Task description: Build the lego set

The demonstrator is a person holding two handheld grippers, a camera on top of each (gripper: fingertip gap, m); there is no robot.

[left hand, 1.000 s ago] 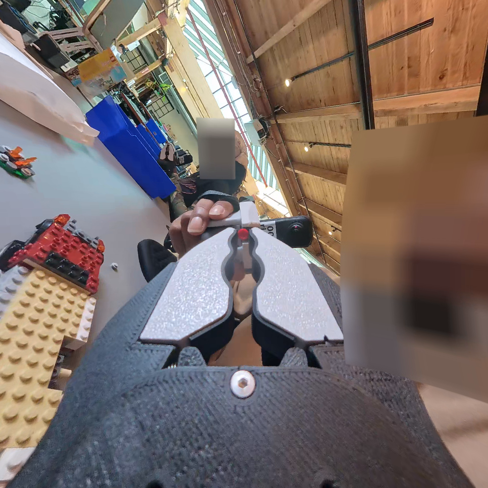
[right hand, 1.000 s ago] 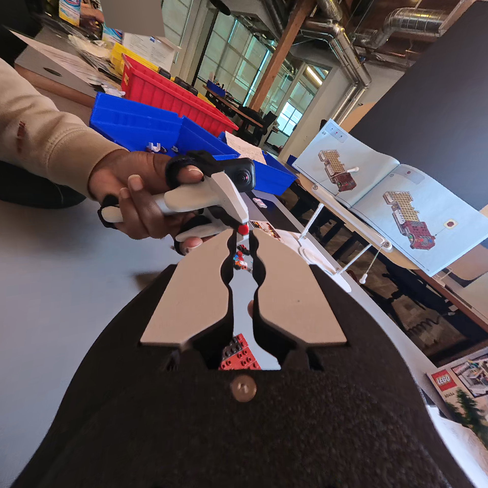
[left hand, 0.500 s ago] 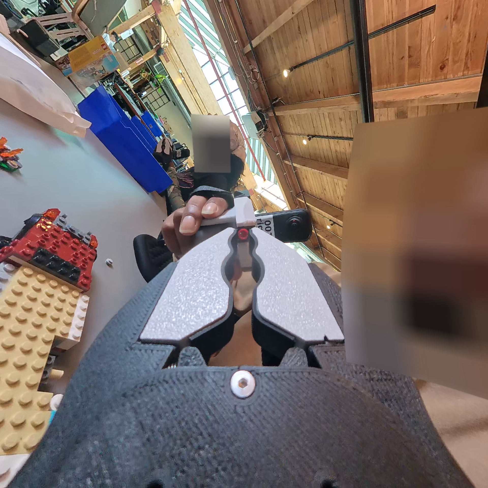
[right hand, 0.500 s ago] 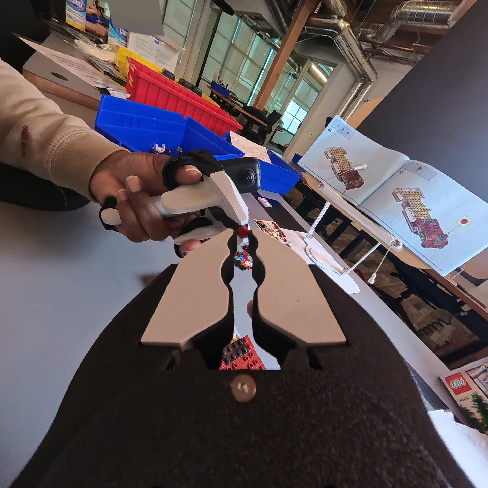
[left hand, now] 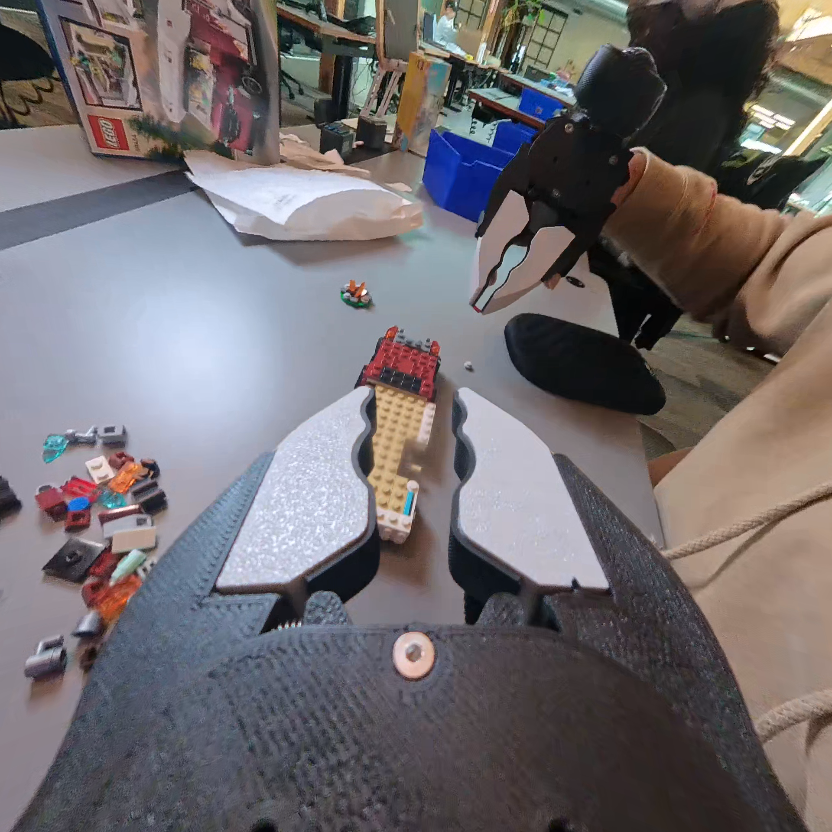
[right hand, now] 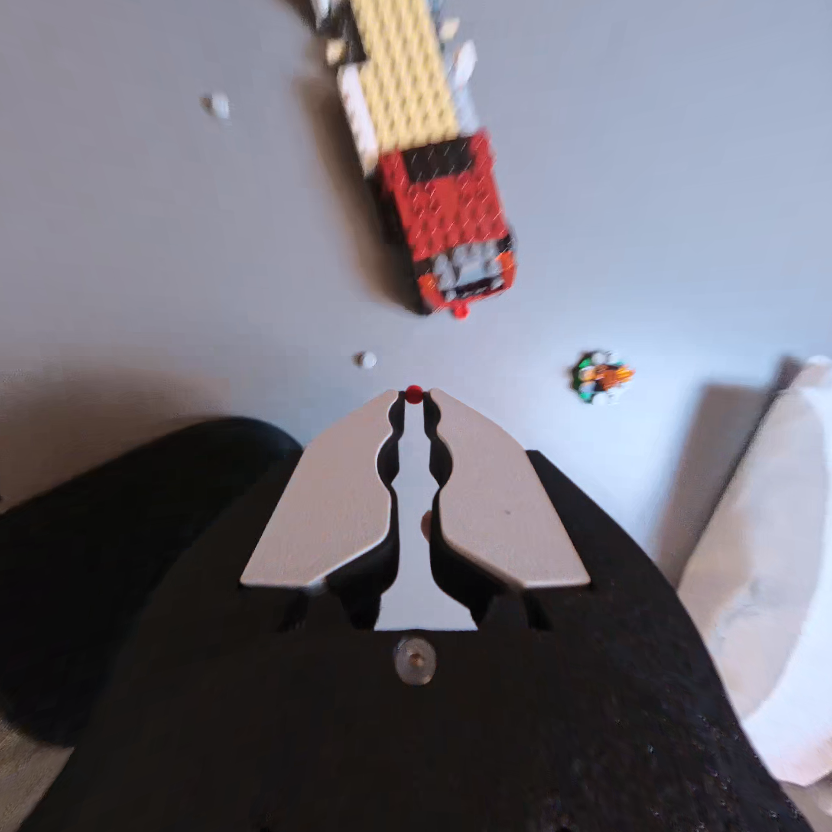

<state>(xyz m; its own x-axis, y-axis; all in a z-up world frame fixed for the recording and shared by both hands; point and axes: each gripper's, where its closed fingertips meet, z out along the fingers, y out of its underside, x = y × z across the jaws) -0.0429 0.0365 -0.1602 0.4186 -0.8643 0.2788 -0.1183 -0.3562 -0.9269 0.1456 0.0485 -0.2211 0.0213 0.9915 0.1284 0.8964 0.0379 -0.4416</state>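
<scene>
Small red piece (right hand: pixel 414 394), seemingly pinched between fingers (right hand: pixel 342 486).

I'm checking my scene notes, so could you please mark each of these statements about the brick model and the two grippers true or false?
1. The right gripper pinches a small red round piece at its fingertips. True.
2. The left gripper is shut. False: its fingers stand apart over the tan and red brick model.
3. The model lies on the grey table. True.
4. A yellow bin stands beside the white paper bag. False: the bin is blue.
</scene>
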